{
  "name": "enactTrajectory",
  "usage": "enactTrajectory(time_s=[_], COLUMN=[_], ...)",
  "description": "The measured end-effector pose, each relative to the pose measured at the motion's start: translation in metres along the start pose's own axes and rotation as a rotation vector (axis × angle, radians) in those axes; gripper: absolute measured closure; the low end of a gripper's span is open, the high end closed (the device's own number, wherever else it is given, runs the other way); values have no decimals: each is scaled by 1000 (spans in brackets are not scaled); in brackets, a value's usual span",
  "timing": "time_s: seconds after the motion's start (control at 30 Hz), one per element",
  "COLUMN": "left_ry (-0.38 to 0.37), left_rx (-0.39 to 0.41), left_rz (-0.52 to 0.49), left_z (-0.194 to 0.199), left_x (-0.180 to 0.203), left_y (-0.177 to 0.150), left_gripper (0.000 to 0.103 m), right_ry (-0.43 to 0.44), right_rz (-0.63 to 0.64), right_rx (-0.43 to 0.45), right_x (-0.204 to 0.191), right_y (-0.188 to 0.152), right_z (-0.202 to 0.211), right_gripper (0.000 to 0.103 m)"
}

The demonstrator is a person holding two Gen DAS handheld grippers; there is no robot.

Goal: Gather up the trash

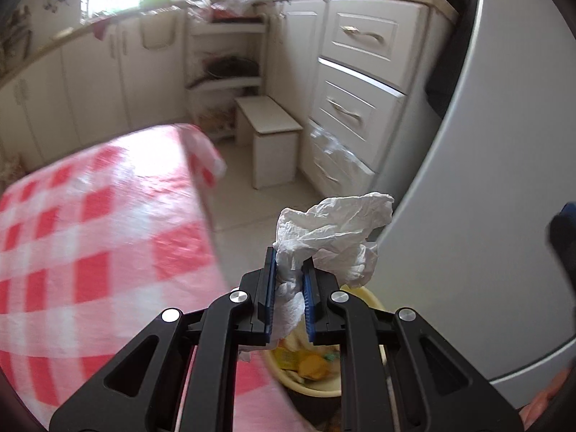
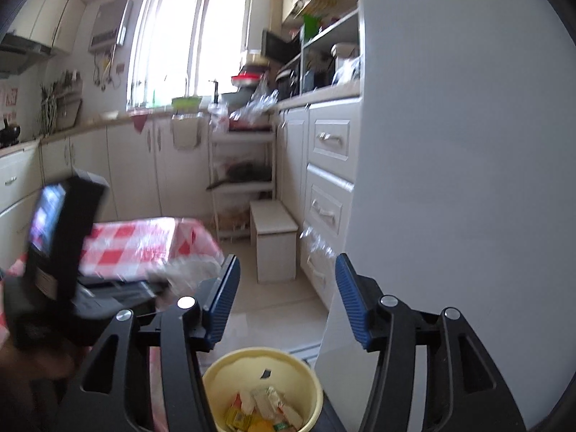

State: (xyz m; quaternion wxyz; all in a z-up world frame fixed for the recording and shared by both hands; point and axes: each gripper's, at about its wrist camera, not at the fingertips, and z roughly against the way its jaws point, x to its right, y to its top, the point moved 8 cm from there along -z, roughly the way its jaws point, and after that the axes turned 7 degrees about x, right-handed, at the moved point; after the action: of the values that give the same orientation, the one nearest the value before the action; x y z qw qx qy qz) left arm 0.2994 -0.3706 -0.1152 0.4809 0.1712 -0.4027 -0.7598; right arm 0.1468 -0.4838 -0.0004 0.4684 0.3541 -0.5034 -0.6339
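My left gripper (image 1: 289, 262) is shut on a crumpled white tissue (image 1: 334, 230), which sticks out past the blue pads above a pale yellow bin (image 1: 363, 297). The bin holds wrappers and scraps; in the right wrist view the same yellow bin (image 2: 219, 372) stands low in the middle, on the floor beside the table. My right gripper (image 2: 286, 266) stands open above the bin with nothing between its fingers. The left gripper's body (image 2: 54, 252) appears blurred at the left of that view.
A table with a red-and-white checked cloth (image 1: 90, 234) fills the left. A white fridge (image 1: 486, 198) rises close on the right. Cream cabinets and drawers (image 1: 356, 82), a small white stool (image 1: 270, 136) and an open shelf rack (image 2: 244, 180) stand further back.
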Motion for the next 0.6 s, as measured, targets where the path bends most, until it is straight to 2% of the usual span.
enactTrajectory(time_s=[0.07, 0.13, 0.23, 0.27, 0.4, 0.6], left_ry=[-47, -90, -108, -101, -105, -51], left_rx=[-31, -92, -185, -192, -195, -157], left_rz=[10, 14, 24, 37, 82, 100], left_z=[-12, -27, -48, -51, -54, -43], left_x=[12, 25, 36, 35, 31, 16], left_y=[-6, -18, -38, -41, -40, -34], left_gripper=[92, 88, 67, 61, 54, 49], right_ry=[-8, -13, -18, -19, -23, -16], right_rz=[-11, -20, -18, -18, -36, -28], right_rx=[10, 9, -4, -5, -9, -12], right_x=[7, 12, 18, 20, 26, 21], right_y=[2, 1, -2, -3, -2, -2], right_z=[3, 2, 1, 2, 3, 5], right_gripper=[48, 48, 48, 48, 48, 43])
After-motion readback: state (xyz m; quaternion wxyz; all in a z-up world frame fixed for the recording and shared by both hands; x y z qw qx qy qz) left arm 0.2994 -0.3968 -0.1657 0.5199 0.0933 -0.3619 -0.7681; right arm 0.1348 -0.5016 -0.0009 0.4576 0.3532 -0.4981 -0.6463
